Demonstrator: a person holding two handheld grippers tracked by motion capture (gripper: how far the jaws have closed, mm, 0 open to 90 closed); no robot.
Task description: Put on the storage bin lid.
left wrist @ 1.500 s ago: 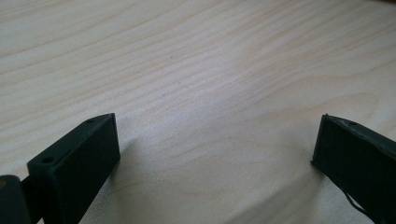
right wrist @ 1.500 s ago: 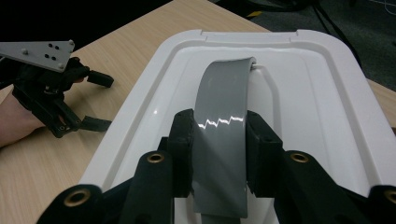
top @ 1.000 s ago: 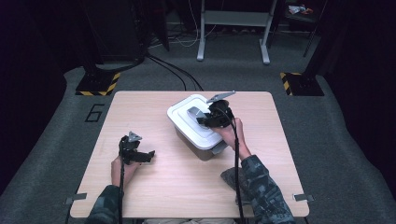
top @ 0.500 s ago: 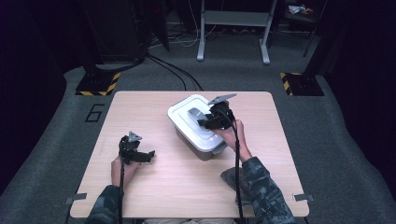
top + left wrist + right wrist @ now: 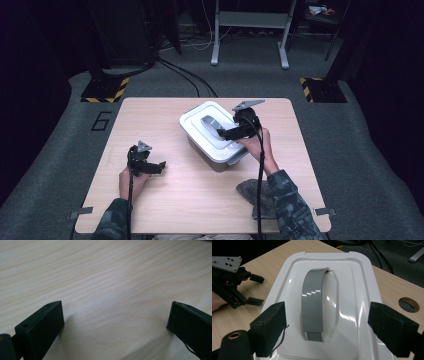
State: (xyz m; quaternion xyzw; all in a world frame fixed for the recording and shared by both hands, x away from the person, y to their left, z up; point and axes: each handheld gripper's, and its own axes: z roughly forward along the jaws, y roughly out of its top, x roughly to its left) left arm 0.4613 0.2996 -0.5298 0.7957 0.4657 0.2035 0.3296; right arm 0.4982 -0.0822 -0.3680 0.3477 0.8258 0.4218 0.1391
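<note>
From the high view, I see the white box [image 5: 215, 135] sitting on the table [image 5: 150, 115], and I take it as my landmark. My right gripper [image 5: 226, 133] hangs over the box lid, just above the grey handle [image 5: 212, 123]. My left gripper [image 5: 159, 167] rests well apart from the box, on its near left side, over bare wood. A dark cloth [image 5: 257, 194] lies at the near side of the box, under my right forearm.

In the left gripper view, the left gripper's [image 5: 115, 322] jaws stand wide apart with nothing but table [image 5: 105, 277] between them. I judge it is best left idle there.

In the right gripper view, the right gripper's [image 5: 327, 322] jaws have just been opening and now stand spread either side of the handle [image 5: 313, 305], touching neither it nor the lid [image 5: 359, 290]. The handle lies flat in its recess, so nothing is being pinched. The left gripper [image 5: 254, 290] shows beyond the box's far left edge.

To do this well, I would back the right gripper straight away from the lid, keeping the jaws wide so no pad catches the handle's raised tip or drags the box.
</note>
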